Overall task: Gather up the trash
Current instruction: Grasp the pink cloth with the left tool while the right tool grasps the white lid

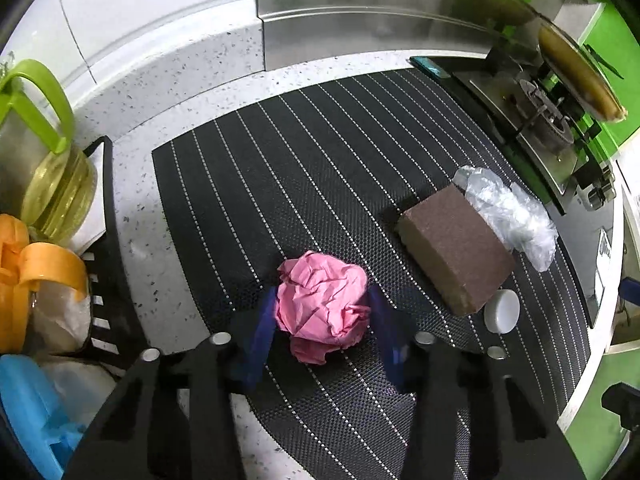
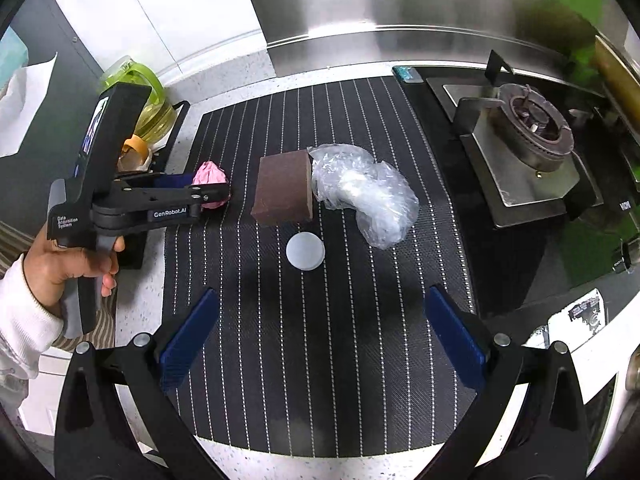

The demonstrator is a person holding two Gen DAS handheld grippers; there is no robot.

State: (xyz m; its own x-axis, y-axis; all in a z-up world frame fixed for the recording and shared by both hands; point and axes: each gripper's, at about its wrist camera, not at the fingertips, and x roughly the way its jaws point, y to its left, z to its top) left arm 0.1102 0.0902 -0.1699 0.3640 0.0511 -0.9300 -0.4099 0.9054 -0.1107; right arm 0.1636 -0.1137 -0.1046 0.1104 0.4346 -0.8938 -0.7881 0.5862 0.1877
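Observation:
A crumpled pink paper ball [image 1: 324,306] lies on the black striped mat [image 1: 304,152]. My left gripper [image 1: 322,312] has its blue pads [image 1: 262,332] against both sides of the ball, shut on it; it also shows in the right wrist view [image 2: 212,188] with the pink paper ball [image 2: 209,178] between its fingers. A brown block [image 2: 285,188], a crumpled clear plastic bag [image 2: 366,192] and a white round lid [image 2: 305,251] lie mid-mat. My right gripper [image 2: 320,336] is open and empty, just short of the lid.
A gas stove [image 2: 528,148] stands right of the mat. A black rack [image 1: 108,240] at the left holds an oil bottle [image 1: 52,184] and orange-lidded containers [image 1: 40,276]. A steel backsplash [image 2: 400,8] runs behind. The striped mat [image 2: 320,360] lies under the right gripper.

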